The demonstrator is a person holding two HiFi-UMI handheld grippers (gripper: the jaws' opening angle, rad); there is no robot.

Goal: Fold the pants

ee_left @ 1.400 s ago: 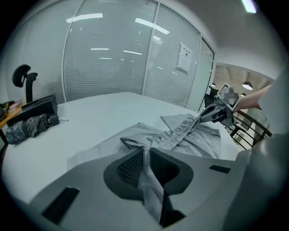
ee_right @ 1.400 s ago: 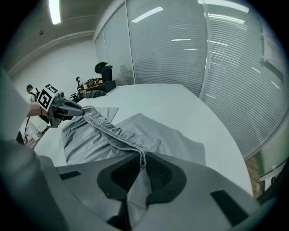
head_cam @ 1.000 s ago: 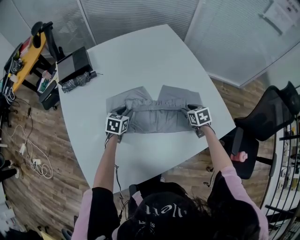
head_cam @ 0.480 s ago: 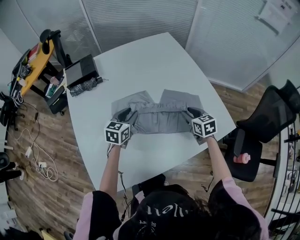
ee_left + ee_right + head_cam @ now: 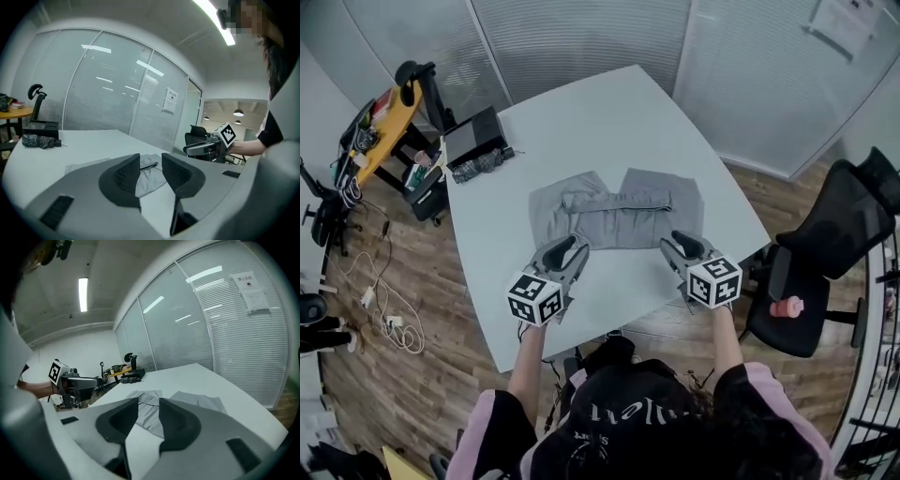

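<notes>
The left gripper (image 5: 572,247) has its two jaws a little apart, and nothing is between them. The right gripper (image 5: 679,241) holds nothing too, and its jaws are closing a bit. Both hang in the air over the near edge of the white table (image 5: 581,103), in the lower middle of the frame. Just past their tips, the gray pants (image 5: 619,217) lie flat and partly folded in the middle of the table. A black chair (image 5: 830,248) stands at the right.
</notes>
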